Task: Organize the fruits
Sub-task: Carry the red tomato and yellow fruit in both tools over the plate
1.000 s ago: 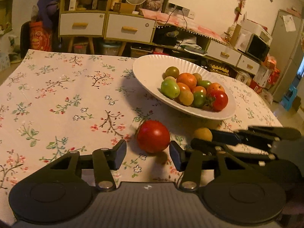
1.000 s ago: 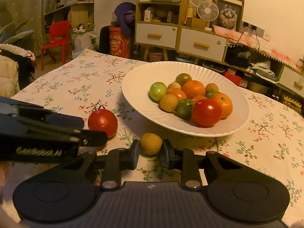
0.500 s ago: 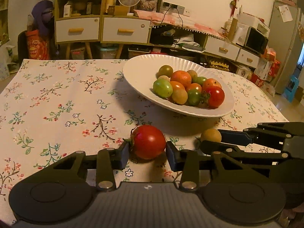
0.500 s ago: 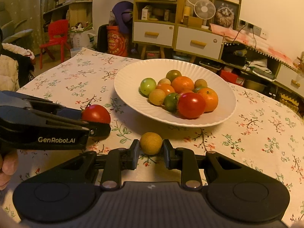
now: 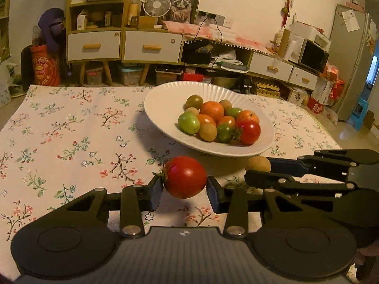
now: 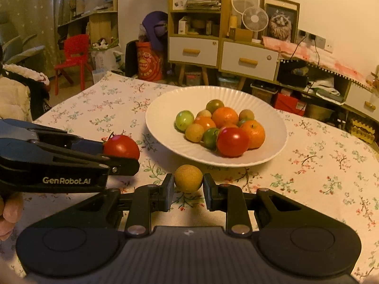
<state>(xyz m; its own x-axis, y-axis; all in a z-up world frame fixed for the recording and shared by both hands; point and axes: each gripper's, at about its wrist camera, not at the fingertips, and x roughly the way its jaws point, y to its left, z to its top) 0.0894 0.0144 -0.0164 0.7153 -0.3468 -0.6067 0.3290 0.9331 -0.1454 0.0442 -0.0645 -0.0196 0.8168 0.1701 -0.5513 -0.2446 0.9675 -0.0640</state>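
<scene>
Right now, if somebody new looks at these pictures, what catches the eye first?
Most striking is the red tomato gripped in the left tool, near the white plate heaped with mixed fruits. Beside it, the right tool grips a small yellow fruit above the flowered tablecloth.

A red tomato [image 5: 186,177] and a tan-yellow round fruit [image 6: 188,178] are seen over a cream tablecloth [image 5: 71,137] printed with small floral sprigs. Green, orange and red fruits [image 6: 220,127] are heaped in a white ribbed plate [image 6: 163,127].
</scene>
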